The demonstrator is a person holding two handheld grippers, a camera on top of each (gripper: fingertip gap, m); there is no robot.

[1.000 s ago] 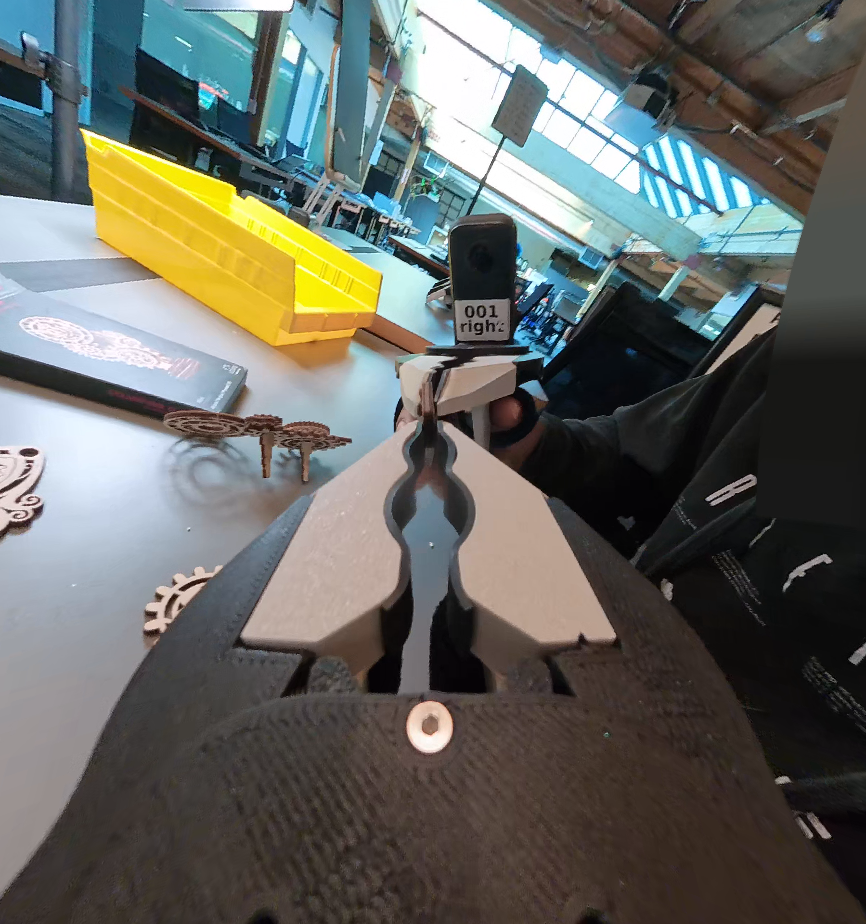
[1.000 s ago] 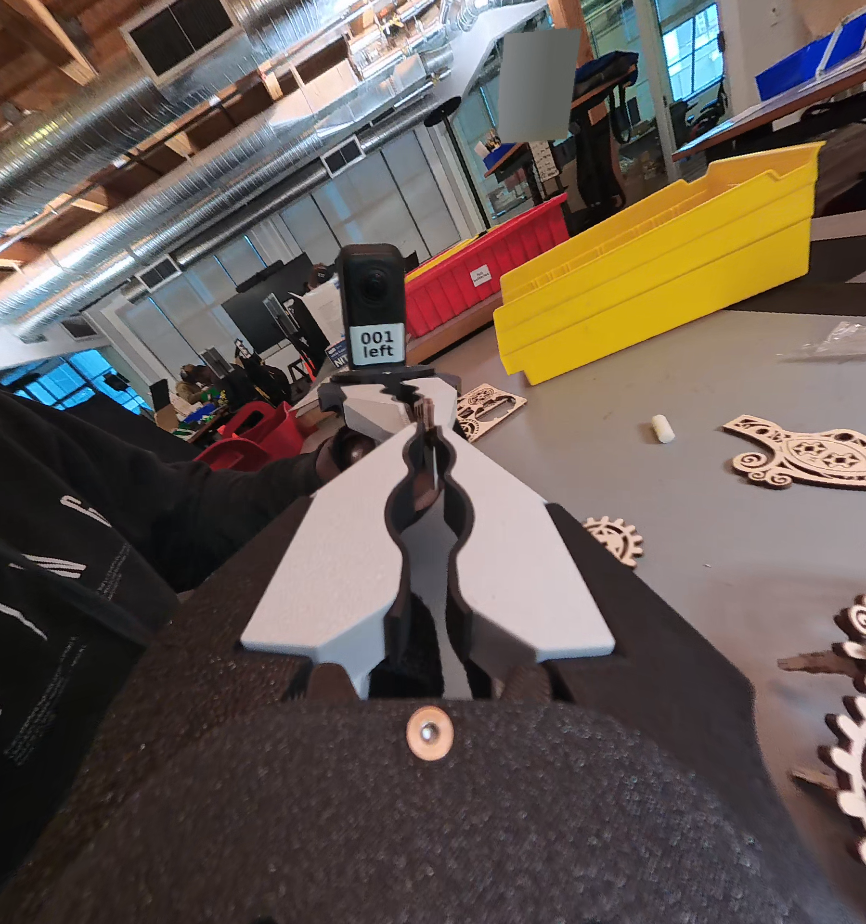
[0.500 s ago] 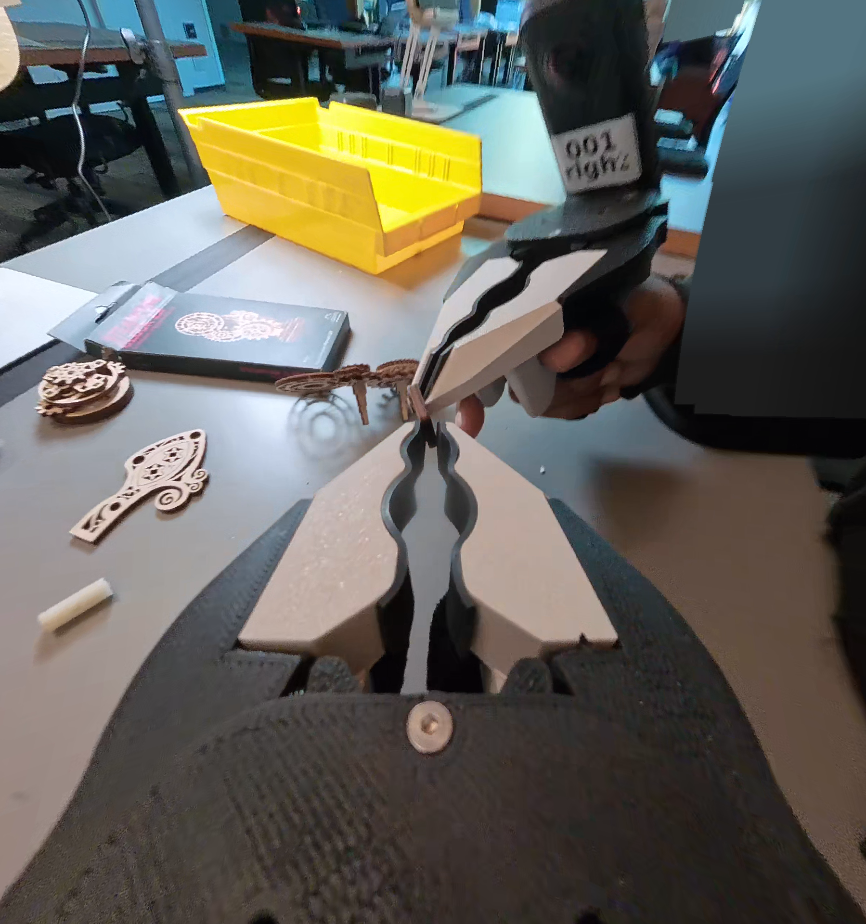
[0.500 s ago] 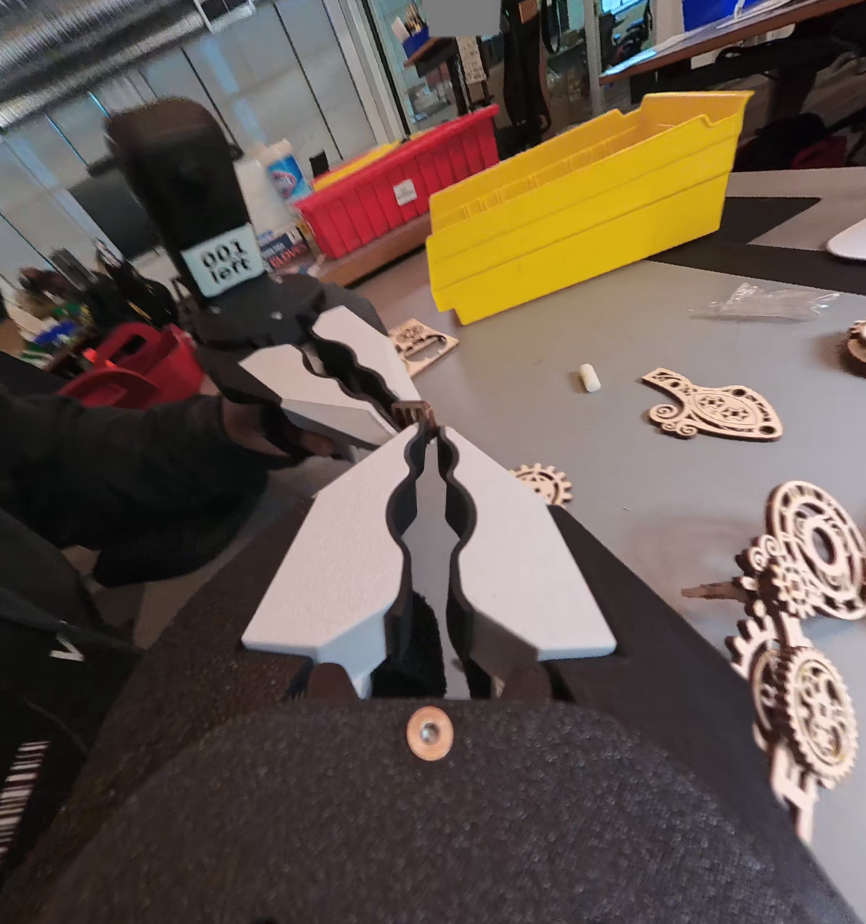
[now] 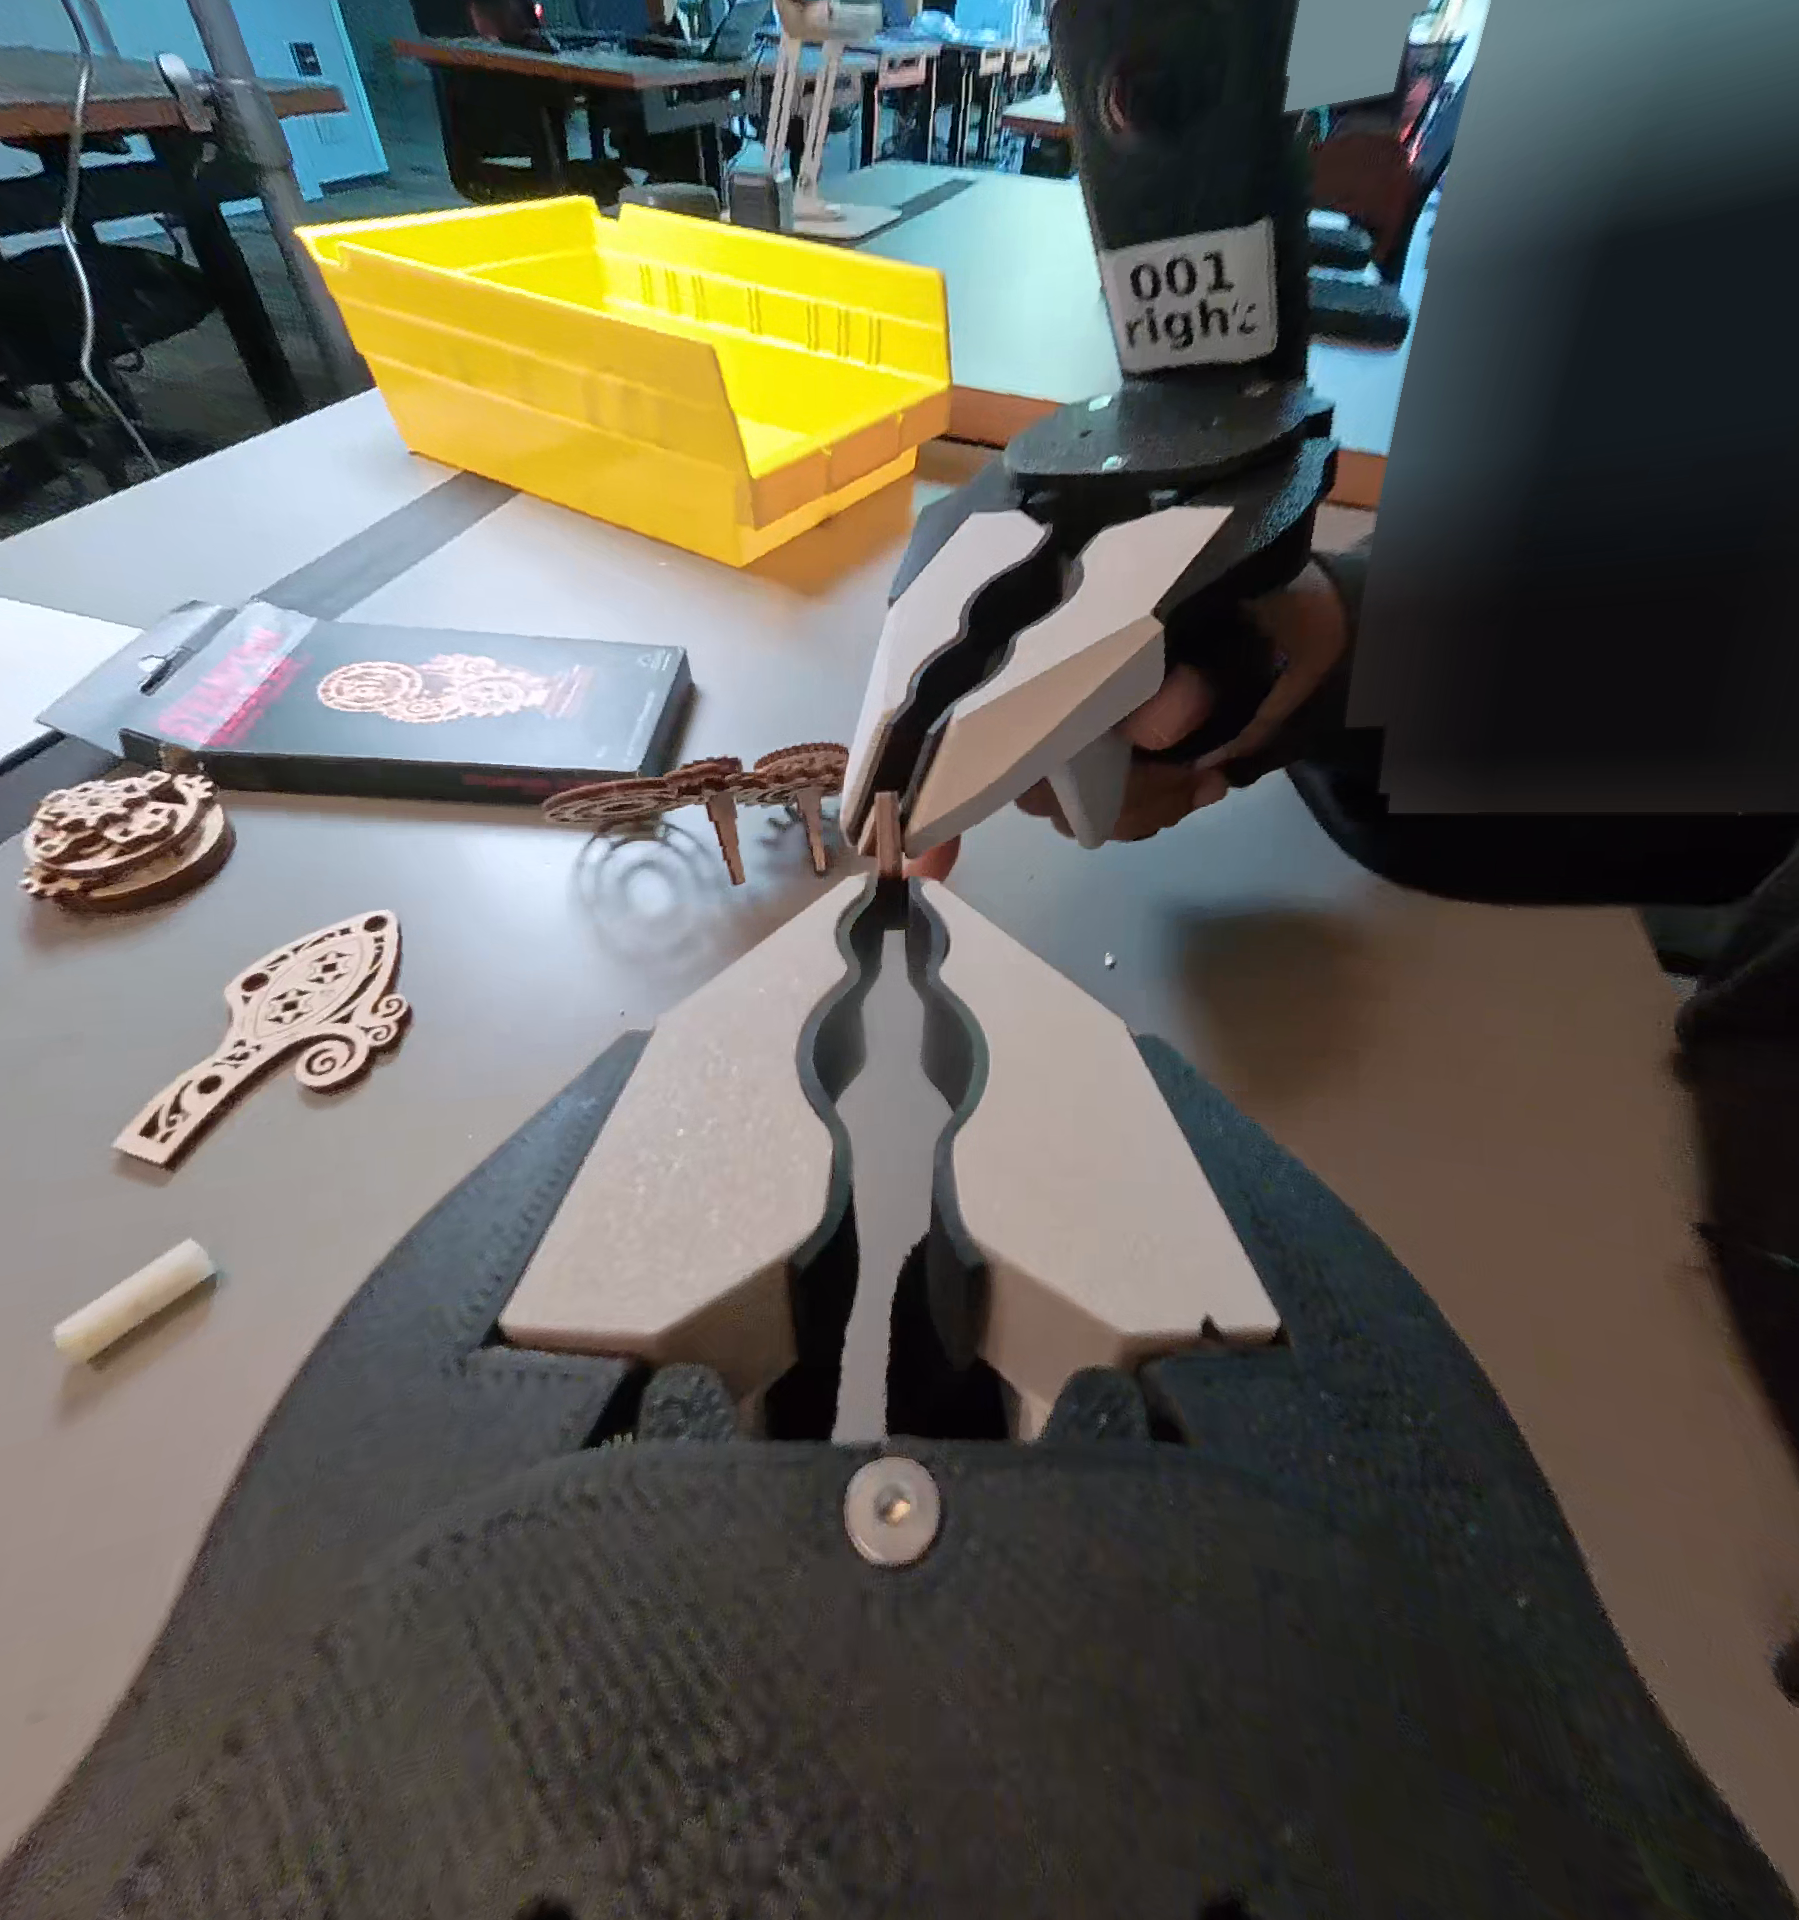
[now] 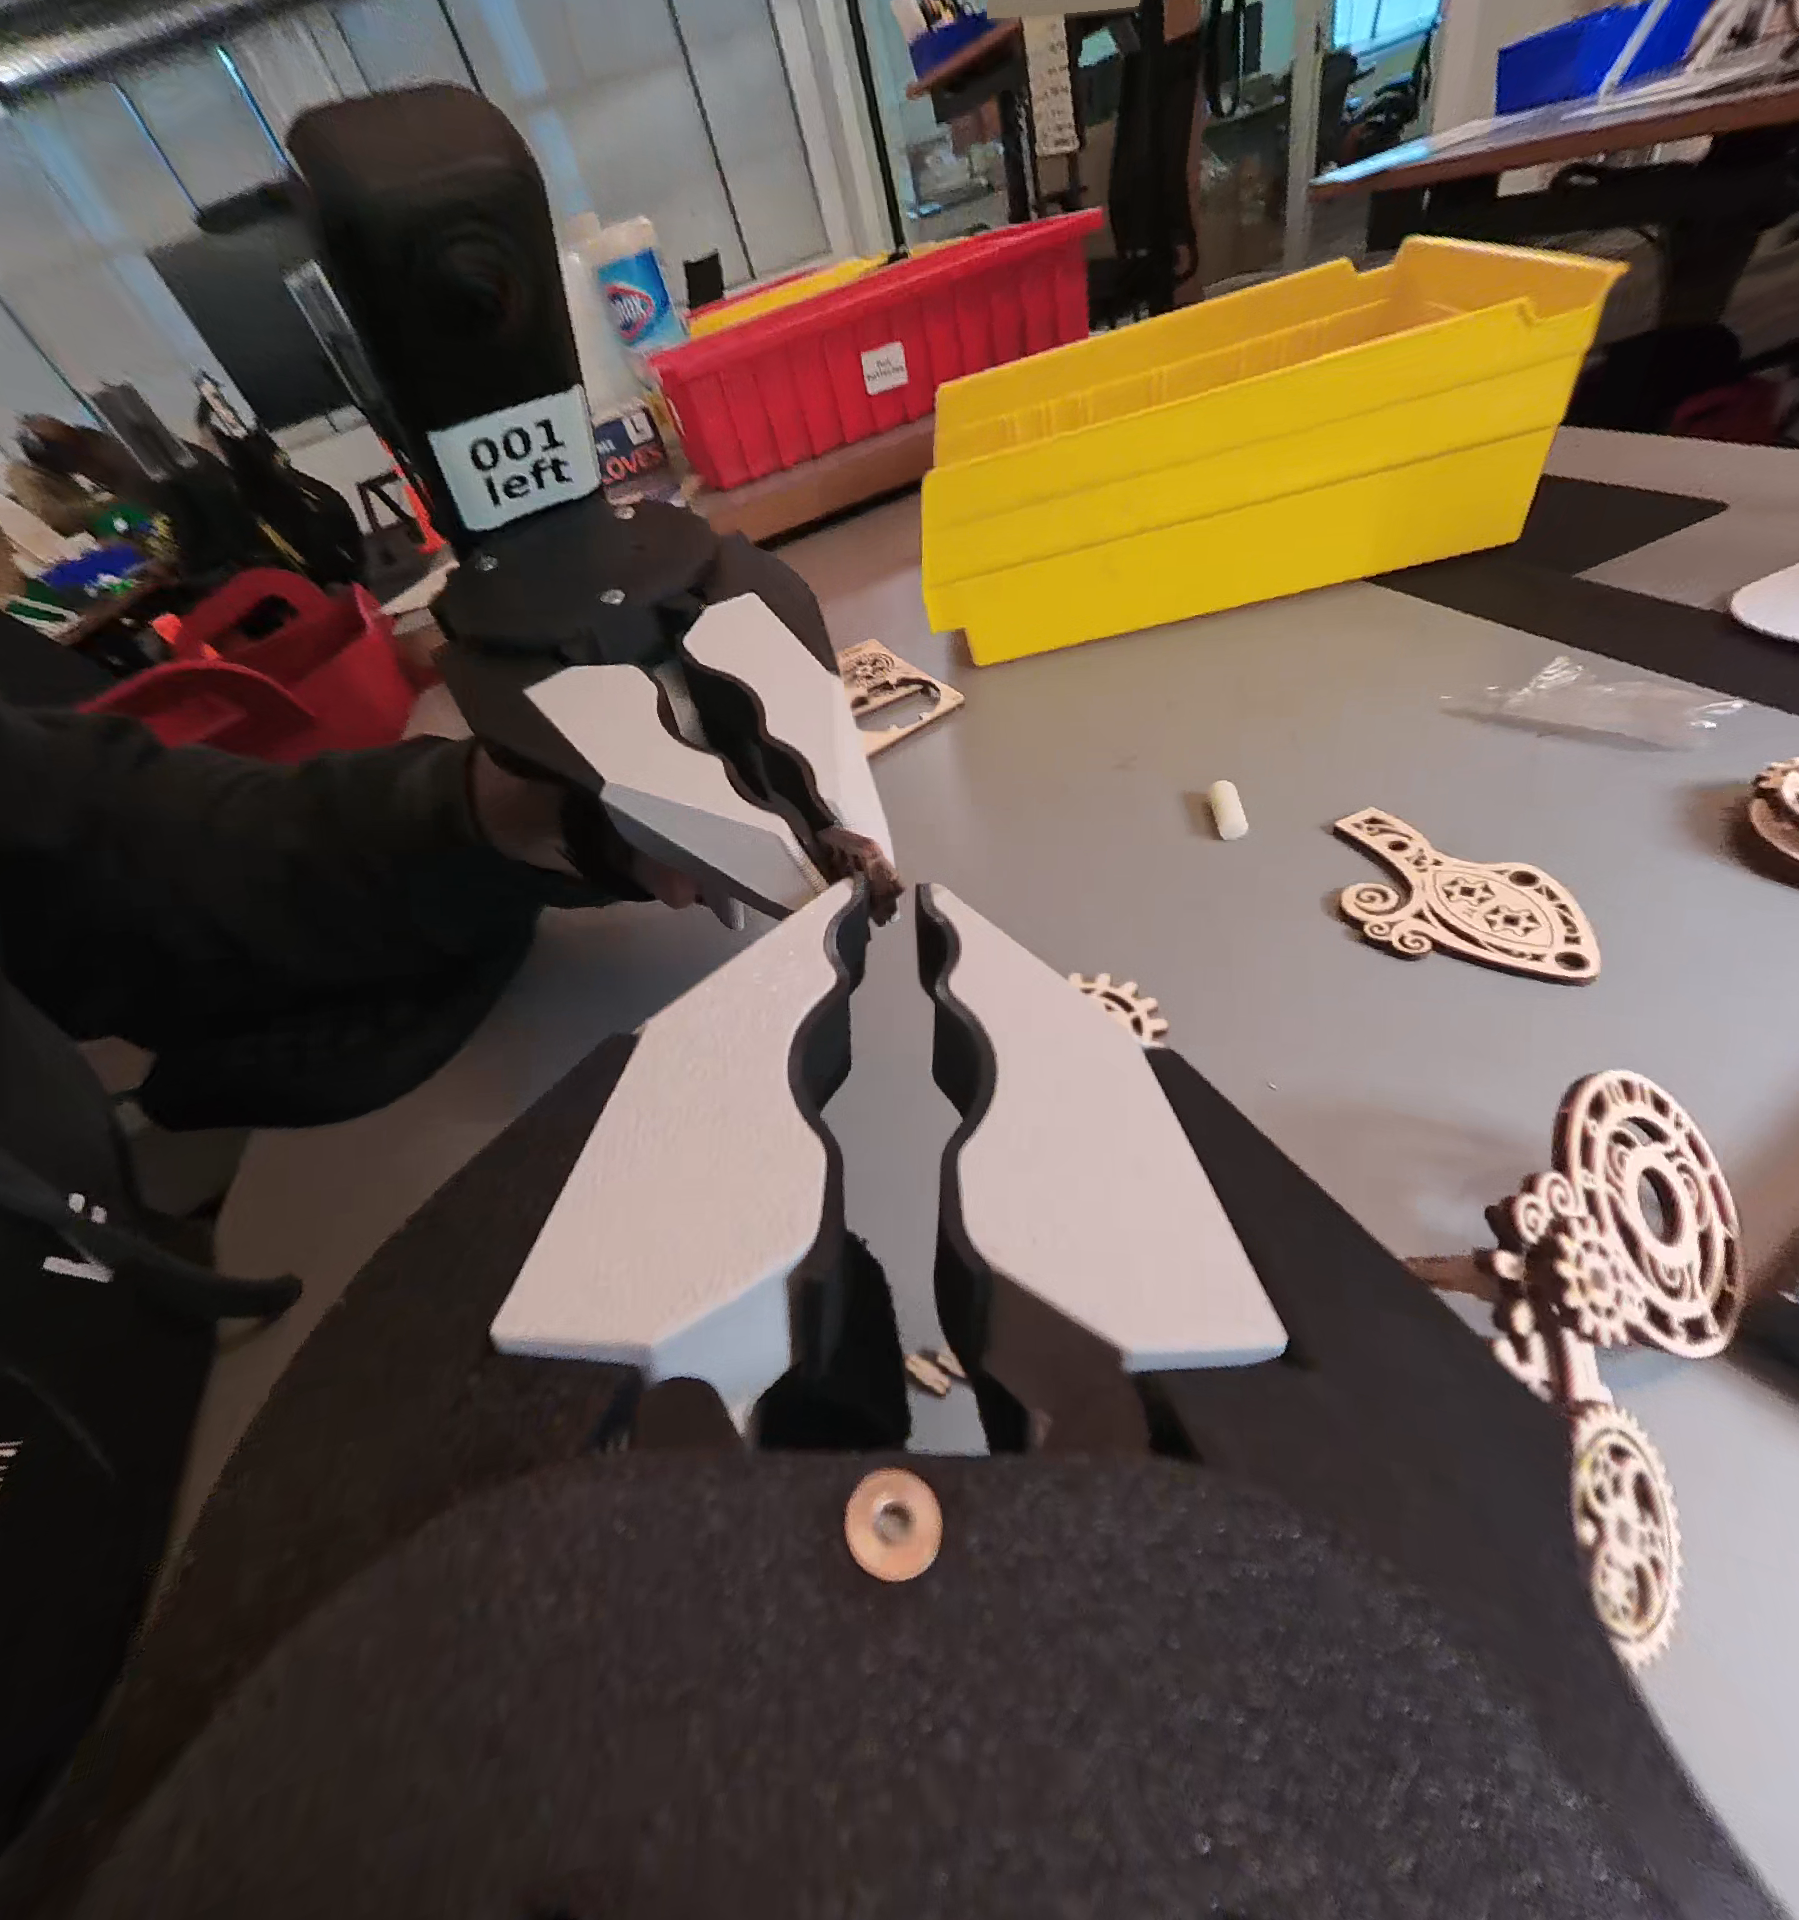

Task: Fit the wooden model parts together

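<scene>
A small dark wooden part (image 5: 887,831) sits where the two grippers' tips meet, a little above the grey table (image 5: 1342,1039). My left gripper (image 5: 887,888) is shut on its lower end. In the right wrist view the part (image 6: 877,883) sticks out of the left gripper's tips and lies against my right gripper's left finger. My right gripper (image 6: 890,896) has its jaws slightly parted, with a gap beside the part. A wooden gear assembly (image 5: 687,790) stands on pegs just behind; it also shows in the right wrist view (image 6: 1622,1247).
On the table are an ornate paddle-shaped piece (image 5: 282,1018), a round wooden stack (image 5: 121,836), a white cylinder (image 5: 131,1299), a black box (image 5: 407,707) and a yellow bin (image 5: 646,374). A small gear (image 6: 1123,1003) and a clear plastic bag (image 6: 1591,707) lie there too. Only a small space, under 4 cm, lies between the two pairs of fingers.
Both grippers have tipped down from level toward the table, tips still together. The right gripper's jaws have parted a little; the left gripper still holds the small part.
</scene>
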